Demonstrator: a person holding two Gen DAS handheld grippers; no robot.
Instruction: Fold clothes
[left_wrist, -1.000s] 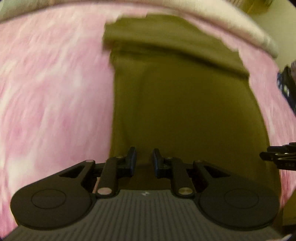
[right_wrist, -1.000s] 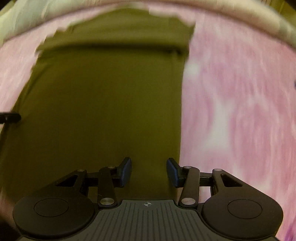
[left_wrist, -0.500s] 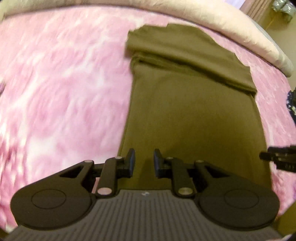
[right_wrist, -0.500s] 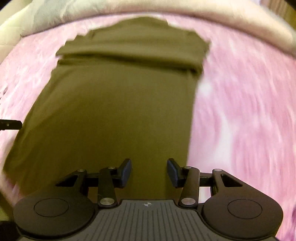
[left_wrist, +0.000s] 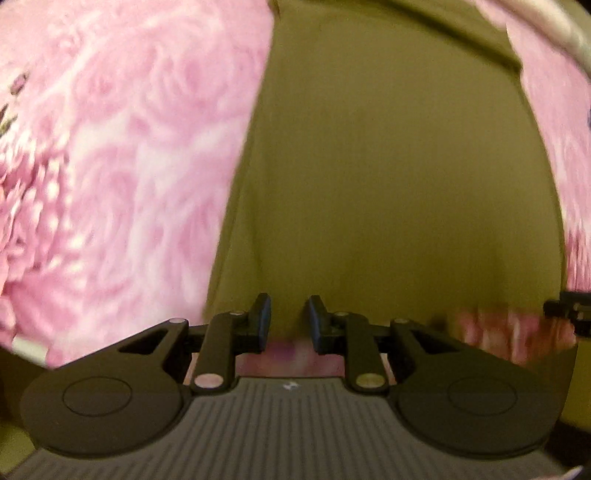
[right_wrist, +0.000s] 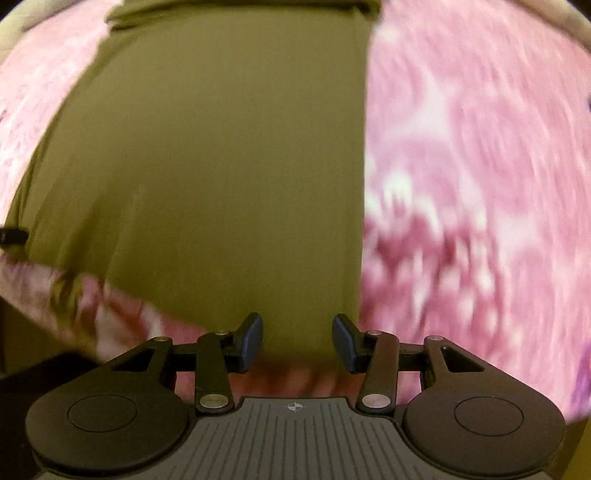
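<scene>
Pink floral bedcover (left_wrist: 122, 177) is carrying the olive garment (left_wrist: 388, 177), lying flat. Left gripper (left_wrist: 287, 320) is hovering over its near hem, jaws apart and just opening, nothing between. Right gripper (right_wrist: 297, 341) is hanging wider open above the near right corner; cloth is stretching away beyond.

No readable text

I am seeing no words, labels, brands or numbers anywhere; everything in both views is showing blurred
</scene>
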